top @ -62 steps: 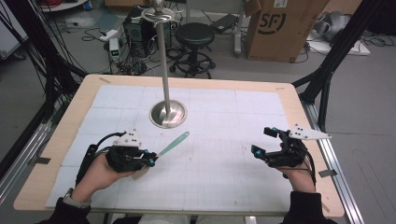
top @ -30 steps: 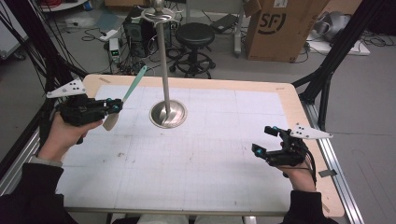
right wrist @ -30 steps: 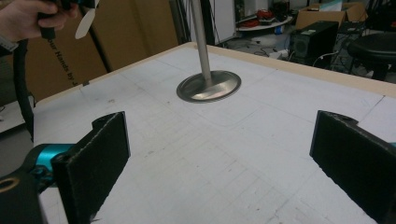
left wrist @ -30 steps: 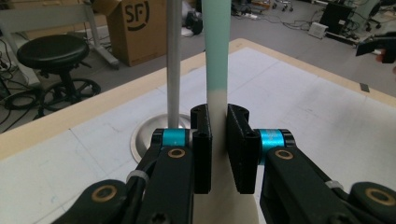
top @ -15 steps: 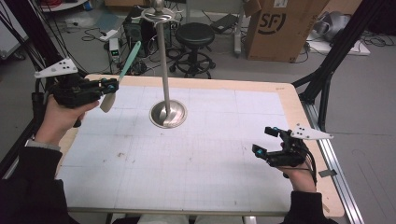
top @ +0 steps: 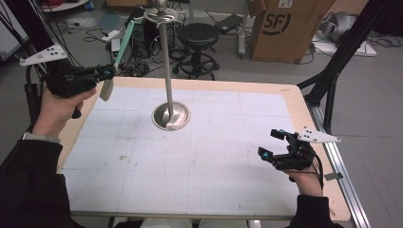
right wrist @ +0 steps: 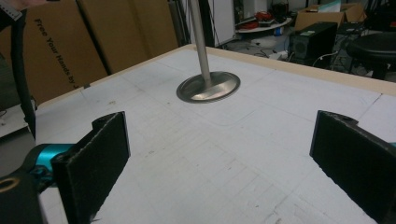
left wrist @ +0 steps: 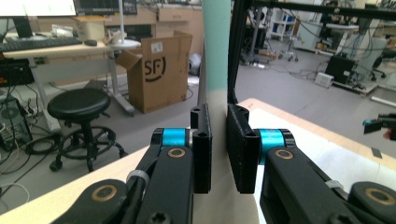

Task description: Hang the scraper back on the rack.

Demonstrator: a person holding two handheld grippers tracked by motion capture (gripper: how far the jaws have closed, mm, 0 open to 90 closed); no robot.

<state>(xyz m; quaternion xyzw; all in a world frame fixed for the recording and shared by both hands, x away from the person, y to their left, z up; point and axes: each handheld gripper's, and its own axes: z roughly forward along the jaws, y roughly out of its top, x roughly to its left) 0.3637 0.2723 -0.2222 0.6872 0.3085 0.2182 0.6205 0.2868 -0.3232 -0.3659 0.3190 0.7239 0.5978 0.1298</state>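
My left gripper pinches the spatula at its pale blade, handle tilting up toward the stand's hook, just beside its tip. My right gripper rests spread wide, well apart.

**Count of things on and around the table**

Two grippers: left gripper at ten o'clock, right gripper at four o'clock. One spatula. One metal stand at twelve o'clock. One stool. One cardboard box.
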